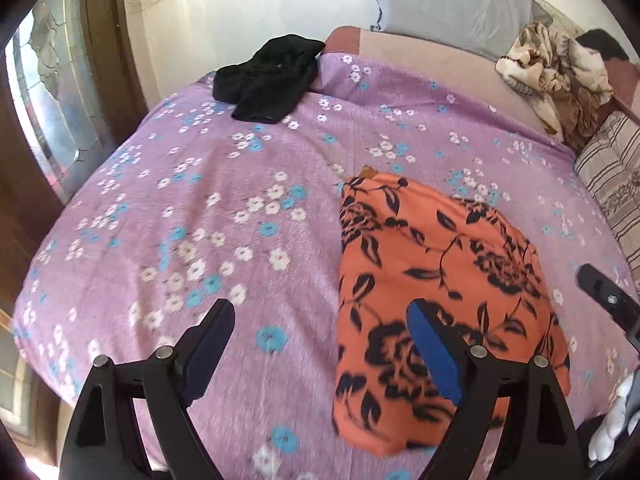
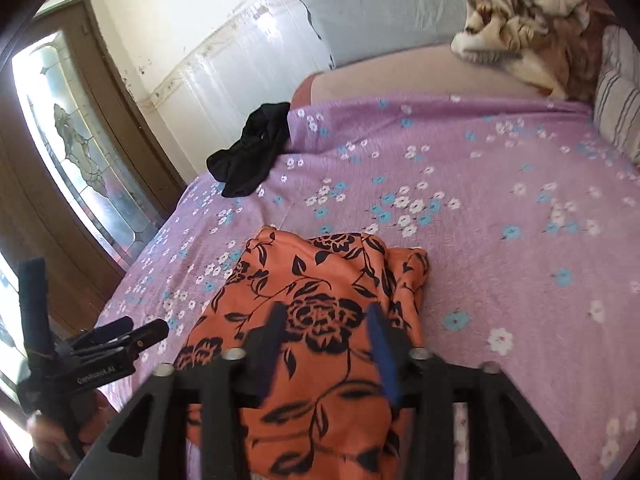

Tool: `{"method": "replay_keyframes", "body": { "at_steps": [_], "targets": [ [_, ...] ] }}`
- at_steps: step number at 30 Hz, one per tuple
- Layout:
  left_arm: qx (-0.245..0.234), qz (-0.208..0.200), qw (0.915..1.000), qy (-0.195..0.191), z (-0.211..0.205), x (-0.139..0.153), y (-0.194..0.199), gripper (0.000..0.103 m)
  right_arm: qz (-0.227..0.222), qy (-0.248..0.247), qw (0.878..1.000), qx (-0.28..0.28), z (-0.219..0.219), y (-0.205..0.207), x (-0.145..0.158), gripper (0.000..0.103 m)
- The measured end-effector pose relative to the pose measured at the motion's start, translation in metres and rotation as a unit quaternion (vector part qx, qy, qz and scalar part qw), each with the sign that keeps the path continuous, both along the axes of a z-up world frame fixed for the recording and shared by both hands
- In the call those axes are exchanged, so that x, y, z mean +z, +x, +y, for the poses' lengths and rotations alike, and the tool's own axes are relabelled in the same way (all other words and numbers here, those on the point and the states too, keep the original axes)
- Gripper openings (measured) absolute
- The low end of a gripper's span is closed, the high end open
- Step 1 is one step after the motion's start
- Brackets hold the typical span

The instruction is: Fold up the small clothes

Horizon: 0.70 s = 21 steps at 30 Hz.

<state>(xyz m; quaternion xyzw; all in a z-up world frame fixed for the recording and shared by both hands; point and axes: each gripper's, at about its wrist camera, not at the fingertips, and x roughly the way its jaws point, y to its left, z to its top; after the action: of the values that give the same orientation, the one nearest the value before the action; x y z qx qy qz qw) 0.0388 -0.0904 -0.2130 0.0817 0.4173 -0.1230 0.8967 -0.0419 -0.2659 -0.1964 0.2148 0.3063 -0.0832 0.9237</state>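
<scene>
We hold our left gripper (image 1: 320, 320) above the near part of the bed (image 1: 168, 200), its jaws spread wide with nothing between them. One finger hangs over the bare purple sheet (image 1: 120, 240); the other, with its blue pad (image 1: 434, 354), hangs over the orange cloth (image 1: 432, 264). From the right wrist view this same gripper (image 2: 84, 340) shows at the bed's near left edge, clear of the cloth and gaping.

Our right gripper (image 2: 326, 334) hovers over the near end of the orange cloth (image 2: 320, 360), jaws partly open. Both fingers are blurred and we see no fabric pinched between them. Whether the tips touch the cloth we cannot tell.

The orange cloth, printed with black roses and leaves, lies on the sheet toward the near edge of the bed, somewhat right of the middle. It looks folded into a long shape running from the near edge toward the centre, and its far right corner is bunched up in layers.

A black garment (image 1: 268, 76) sits crumpled at the far left corner of the bed, partly over the sheet's edge, well apart from the orange one. A heap of cream and brown fabric (image 1: 556, 76) rests at the far right corner, with a striped cushion (image 1: 612, 184) along the right edge beside it. A grey pillow (image 1: 452, 4) leans against the wall beyond the far edge.
</scene>
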Motion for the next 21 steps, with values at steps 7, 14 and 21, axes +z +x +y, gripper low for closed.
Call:
{"method": "replay_keyframes", "body": {
  "at_steps": [7,14,21],
  "targets": [
    [0.011,-0.060,0.9980,0.017,0.016,0.023,-0.045,0.088,-0.035,-0.011,0.999,-0.009,0.018,-0.056,0.013,0.063],
    [0.019,-0.099,0.9949,0.006,0.027,0.044,-0.069,0.089,-0.069,-0.031,0.997,-0.009,0.033,-0.071,0.023,0.064],
    [0.043,-0.120,0.9919,0.005,0.040,0.052,-0.077,0.095,-0.065,-0.042,0.997,-0.009,0.039,-0.068,0.020,0.064]
  ]
}}
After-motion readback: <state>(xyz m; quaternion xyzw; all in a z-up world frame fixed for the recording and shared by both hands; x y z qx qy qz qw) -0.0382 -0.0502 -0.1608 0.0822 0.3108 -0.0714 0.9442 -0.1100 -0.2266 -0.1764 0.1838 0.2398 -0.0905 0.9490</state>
